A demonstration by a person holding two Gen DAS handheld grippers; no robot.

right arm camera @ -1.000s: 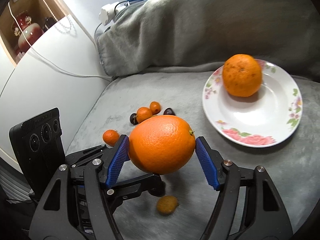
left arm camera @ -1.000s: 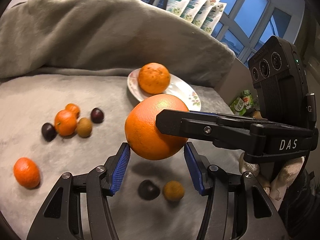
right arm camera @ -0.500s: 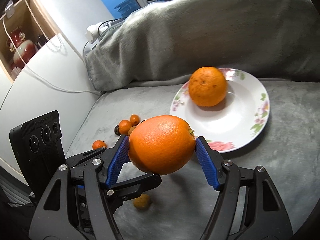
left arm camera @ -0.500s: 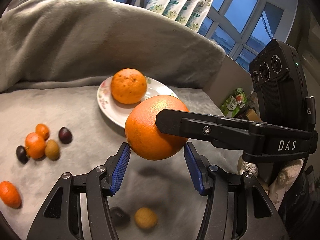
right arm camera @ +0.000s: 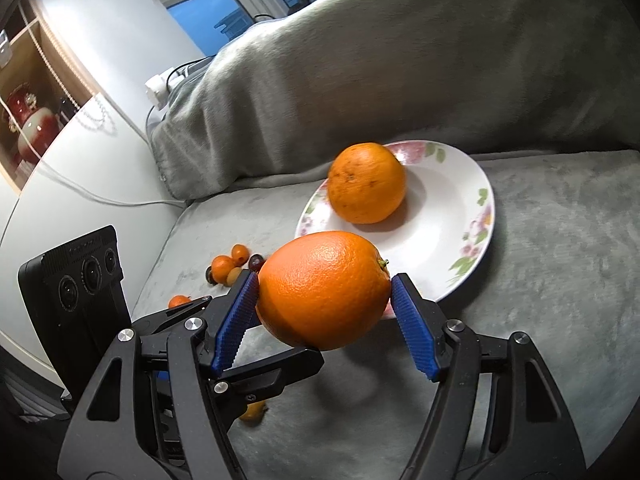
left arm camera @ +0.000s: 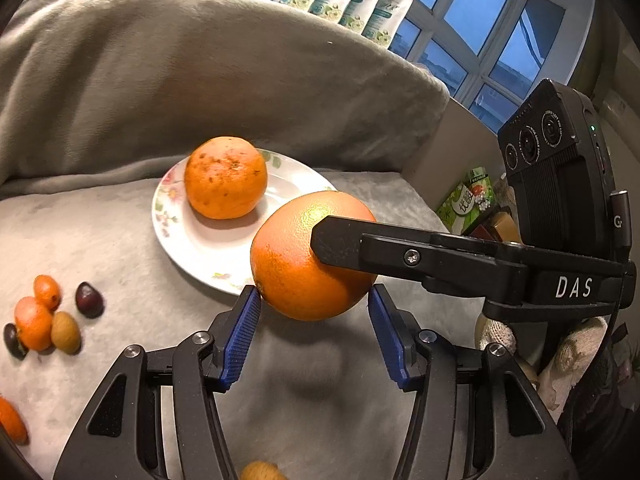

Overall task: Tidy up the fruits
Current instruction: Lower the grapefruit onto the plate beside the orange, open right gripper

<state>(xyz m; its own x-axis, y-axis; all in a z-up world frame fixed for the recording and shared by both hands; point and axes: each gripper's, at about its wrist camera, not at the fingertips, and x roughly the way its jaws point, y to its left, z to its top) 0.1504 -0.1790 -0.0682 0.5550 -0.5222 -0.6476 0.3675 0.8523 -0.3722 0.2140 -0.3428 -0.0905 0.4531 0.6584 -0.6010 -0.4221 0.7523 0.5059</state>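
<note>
Since 1 s ago: plate (left arm camera: pixel 168 216) w/ flowered rim has drifted closer to both cams; small-fruit cluster (left arm camera: pixel 44 320) has slid toward left edge of left view. Big orange unchanged in grip.

R gripper (right arm camera: pixel 324 300): blue pads pressed on both sides of big orange (right arm camera: pixel 324 288), stem end toward the R-hand pad; fruit held off the grey cushion (right arm camera: pixel 560 280), just short of plate's near rim.

L gripper (left arm camera: pixel 314 336): jaws part-open, under/behind same orange; left pad looks to touch it, right pad just apart, so not clamped.

On plate: second orange (left arm camera: pixel 226 178), speckled. Cushion: kumquats, dark fruits, brownish fruit lie left of plate. Grey blanket (left arm camera: pixel 200 80) behind.
</note>
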